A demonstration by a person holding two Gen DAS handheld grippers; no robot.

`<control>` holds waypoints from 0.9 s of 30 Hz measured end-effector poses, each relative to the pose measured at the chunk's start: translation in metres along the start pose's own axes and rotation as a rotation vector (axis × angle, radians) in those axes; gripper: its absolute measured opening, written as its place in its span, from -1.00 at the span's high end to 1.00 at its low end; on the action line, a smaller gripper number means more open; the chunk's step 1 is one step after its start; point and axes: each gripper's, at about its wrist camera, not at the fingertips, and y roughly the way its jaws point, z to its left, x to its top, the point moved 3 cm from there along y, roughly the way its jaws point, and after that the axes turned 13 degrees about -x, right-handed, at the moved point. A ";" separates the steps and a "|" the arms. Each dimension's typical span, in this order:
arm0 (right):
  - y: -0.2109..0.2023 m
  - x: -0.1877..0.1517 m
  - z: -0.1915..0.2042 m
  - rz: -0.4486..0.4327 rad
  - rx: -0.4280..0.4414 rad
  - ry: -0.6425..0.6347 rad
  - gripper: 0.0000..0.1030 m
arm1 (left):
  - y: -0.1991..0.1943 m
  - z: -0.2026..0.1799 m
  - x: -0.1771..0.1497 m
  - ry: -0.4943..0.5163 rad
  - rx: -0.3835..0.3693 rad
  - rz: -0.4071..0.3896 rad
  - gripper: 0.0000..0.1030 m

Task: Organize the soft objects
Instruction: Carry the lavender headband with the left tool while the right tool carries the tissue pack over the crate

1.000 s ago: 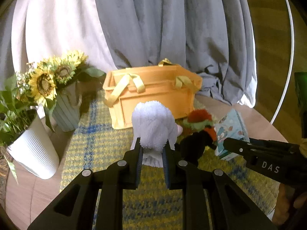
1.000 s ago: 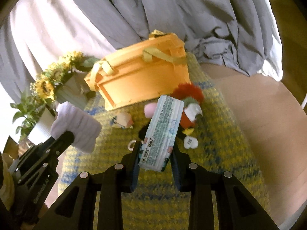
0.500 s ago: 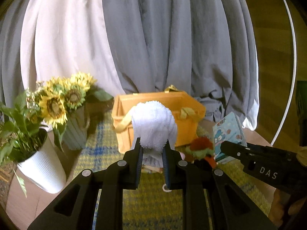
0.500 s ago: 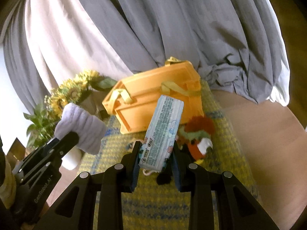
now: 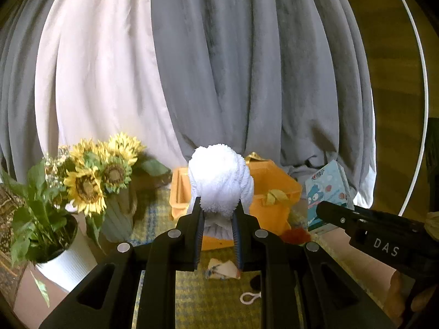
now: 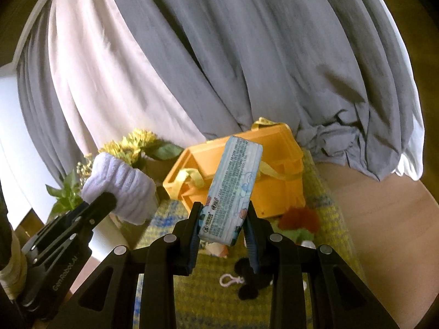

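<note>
My left gripper (image 5: 218, 213) is shut on a rolled white towel (image 5: 221, 179) and holds it up in the air in front of the orange basket (image 5: 274, 189). The towel also shows in the right wrist view (image 6: 120, 189), left of the basket (image 6: 277, 170). My right gripper (image 6: 222, 219) is shut on a light blue tissue pack (image 6: 233, 186), also lifted, and the pack shows in the left wrist view (image 5: 328, 189). A red and green plush toy (image 6: 299, 223) lies on the yellow checked mat (image 6: 329, 213) by the basket.
A sunflower bouquet in a grey vase (image 5: 101, 175) and a white plant pot (image 5: 63, 263) stand at the left. Small items, a white loop (image 6: 231, 280) and a little cloth piece (image 5: 223, 268), lie on the mat. Grey and white curtains (image 5: 219, 68) hang behind.
Both grippers have risen with their loads; the basket and plush now sit lower in both views, and the curtains fill more of them.
</note>
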 end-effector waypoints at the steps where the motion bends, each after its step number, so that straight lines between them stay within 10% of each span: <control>1: 0.001 0.003 0.001 -0.007 0.002 0.001 0.42 | 0.002 0.001 0.003 0.002 0.003 -0.004 0.62; 27: 0.051 0.073 0.013 -0.107 0.038 0.033 0.42 | 0.063 0.035 0.058 -0.022 -0.029 -0.087 0.62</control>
